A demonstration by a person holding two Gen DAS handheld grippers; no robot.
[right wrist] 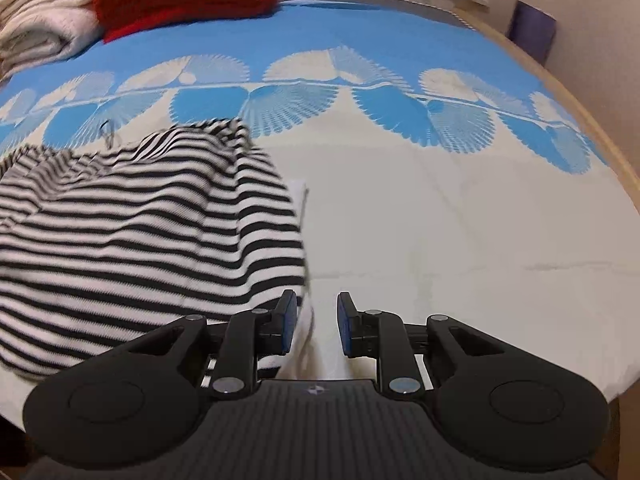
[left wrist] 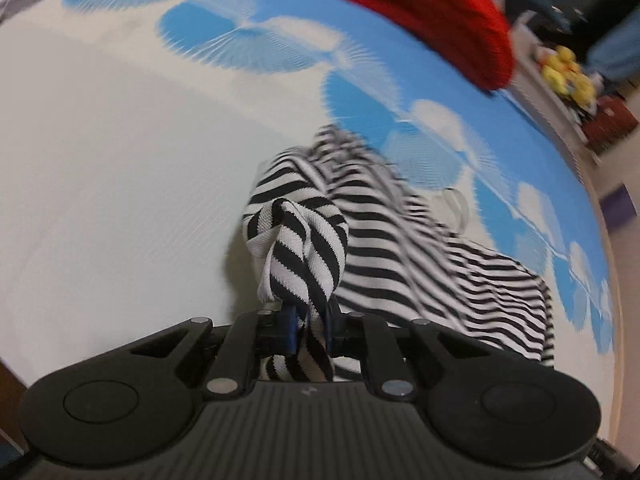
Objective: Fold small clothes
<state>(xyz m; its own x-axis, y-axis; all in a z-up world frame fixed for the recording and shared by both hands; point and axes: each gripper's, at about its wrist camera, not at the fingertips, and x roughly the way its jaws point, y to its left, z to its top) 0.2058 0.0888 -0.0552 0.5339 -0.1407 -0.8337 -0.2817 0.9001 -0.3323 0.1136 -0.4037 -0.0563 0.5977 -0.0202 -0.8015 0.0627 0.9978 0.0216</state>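
— Two grippers, one shirt. Where is it?
— The striped shirt [left wrist: 400,240] lies rumpled on the bed cover [left wrist: 100,180], with a bunched corner pinched tight in the left gripper [left wrist: 310,320].
— And the right gripper [right wrist: 316,320]?
— Its jaws stand apart, gripping nothing; the shirt's white edge lies between them but isn't pressed.
— What could go wrong?
— With only one corner held, lifting would likely drag the rest into a twist. That thick wad might also slip free, dropping the shirt into a heap.

Black ribbed hand-held gripper [right wrist: 317,322], blue finger pads [right wrist: 289,322], silver pivot pins
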